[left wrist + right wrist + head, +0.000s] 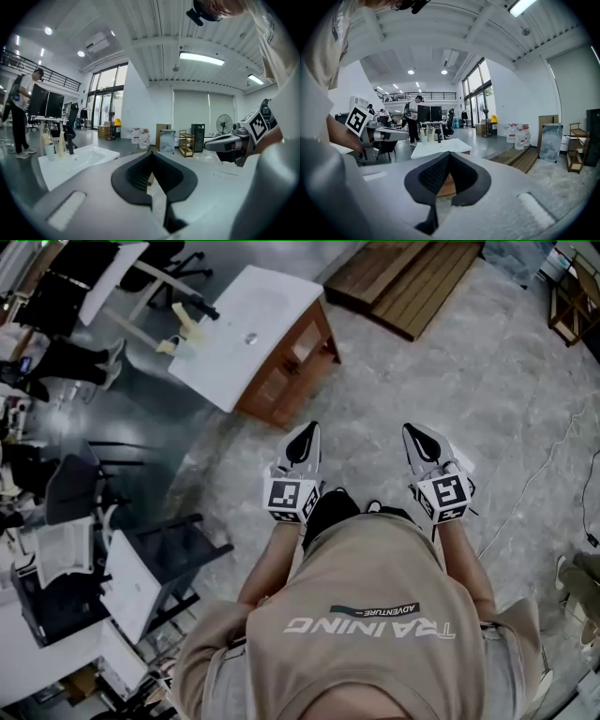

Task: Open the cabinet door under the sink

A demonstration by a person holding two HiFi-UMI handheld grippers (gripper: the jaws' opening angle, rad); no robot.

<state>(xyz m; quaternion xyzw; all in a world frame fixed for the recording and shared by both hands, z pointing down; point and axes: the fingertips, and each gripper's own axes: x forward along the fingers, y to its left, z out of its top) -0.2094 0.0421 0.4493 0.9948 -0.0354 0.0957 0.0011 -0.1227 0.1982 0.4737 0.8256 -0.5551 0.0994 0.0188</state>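
A white sink top (246, 334) with a black tap sits on a wooden cabinet (291, 371), a few steps ahead and to the left in the head view. Its two front doors look closed. My left gripper (306, 432) and right gripper (420, 433) are held side by side at waist height above the stone floor, well short of the cabinet. Both are shut with nothing in them. The sink (77, 159) lies low left in the left gripper view. In the right gripper view, the sink top (440, 147) stands just beyond the shut right gripper (449, 155).
A wooden platform (412, 282) lies on the floor beyond the cabinet. Desks, office chairs (169, 549) and a standing person (66, 357) fill the left side. A cable (534, 474) runs over the floor at the right. Water bottles (140, 137) and a shelf rack (186, 143) stand far off.
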